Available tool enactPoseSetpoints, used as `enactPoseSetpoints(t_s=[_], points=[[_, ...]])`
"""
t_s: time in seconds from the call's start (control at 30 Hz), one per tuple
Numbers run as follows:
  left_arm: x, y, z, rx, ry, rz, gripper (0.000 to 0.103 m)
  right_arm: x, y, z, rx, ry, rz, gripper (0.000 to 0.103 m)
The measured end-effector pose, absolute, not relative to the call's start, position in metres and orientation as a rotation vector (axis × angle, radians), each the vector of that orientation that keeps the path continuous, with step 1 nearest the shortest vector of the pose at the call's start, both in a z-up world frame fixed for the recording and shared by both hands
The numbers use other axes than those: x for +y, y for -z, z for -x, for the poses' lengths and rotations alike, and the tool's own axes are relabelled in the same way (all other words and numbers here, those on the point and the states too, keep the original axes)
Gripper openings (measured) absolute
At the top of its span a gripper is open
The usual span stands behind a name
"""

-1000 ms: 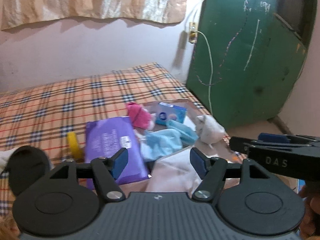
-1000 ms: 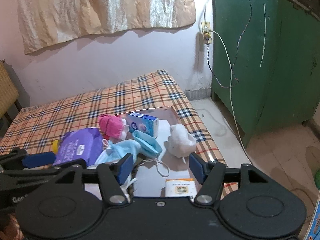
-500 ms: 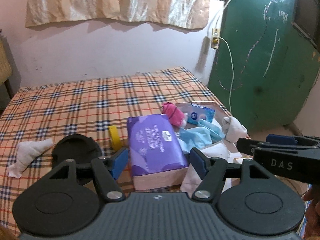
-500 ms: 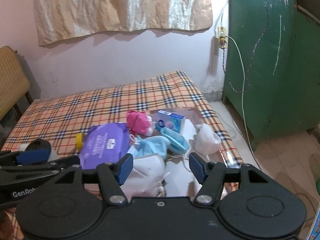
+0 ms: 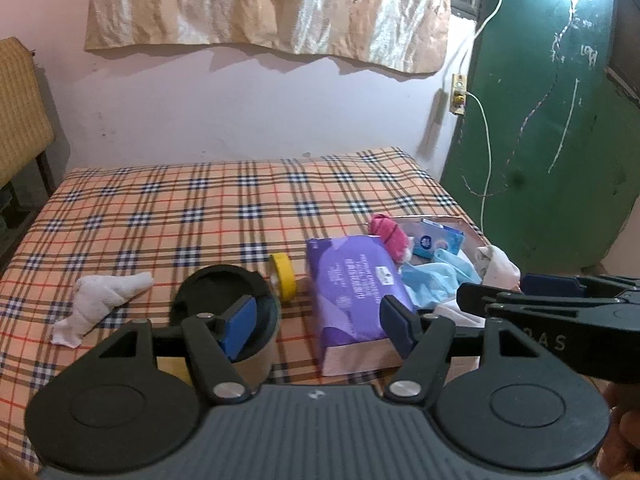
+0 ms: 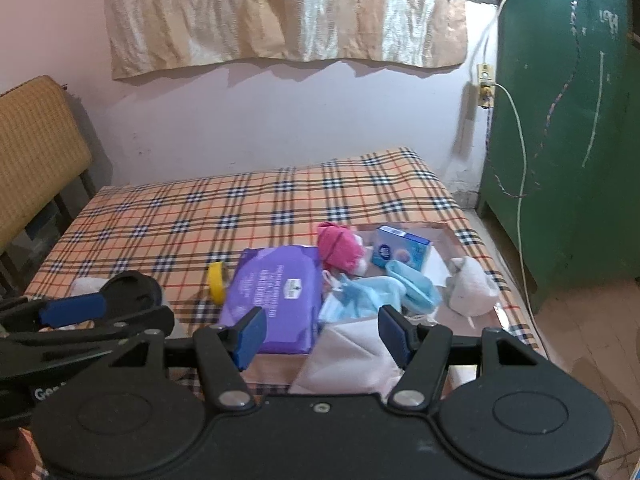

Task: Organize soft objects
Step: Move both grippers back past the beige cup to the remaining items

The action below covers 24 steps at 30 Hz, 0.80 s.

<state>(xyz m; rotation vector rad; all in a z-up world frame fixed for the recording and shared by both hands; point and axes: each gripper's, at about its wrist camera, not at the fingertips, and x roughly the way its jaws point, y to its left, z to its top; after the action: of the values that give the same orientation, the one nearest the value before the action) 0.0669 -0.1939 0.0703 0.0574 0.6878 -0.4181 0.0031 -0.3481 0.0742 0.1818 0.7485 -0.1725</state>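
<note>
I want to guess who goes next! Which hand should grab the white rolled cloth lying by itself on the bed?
Probably left. The left gripper is open and empty, with the white rolled cloth just off its left side. The right gripper faces the purple pack instead.

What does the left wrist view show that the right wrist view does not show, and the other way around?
Only the left wrist view shows the whole rolled white cloth lying on the plaid bed cover, left of the dark cup; in the right wrist view it is mostly hidden behind the left gripper.

Only the right wrist view shows the whole white soft item and the floor beside the bed.

Both show the purple pack, pink cloth, blue masks, yellow ring and both grippers open.
</note>
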Motion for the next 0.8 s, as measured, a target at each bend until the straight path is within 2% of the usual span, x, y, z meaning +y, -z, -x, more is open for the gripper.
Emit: enactPoseSetpoints(t_s=[0.8], points=[[-0.094, -0.072, -0.075, 0.681, 0.297, -0.001, 0.07, -0.246, -0.078, -0.039, 0.767, 0.005, -0.106, 0.075]])
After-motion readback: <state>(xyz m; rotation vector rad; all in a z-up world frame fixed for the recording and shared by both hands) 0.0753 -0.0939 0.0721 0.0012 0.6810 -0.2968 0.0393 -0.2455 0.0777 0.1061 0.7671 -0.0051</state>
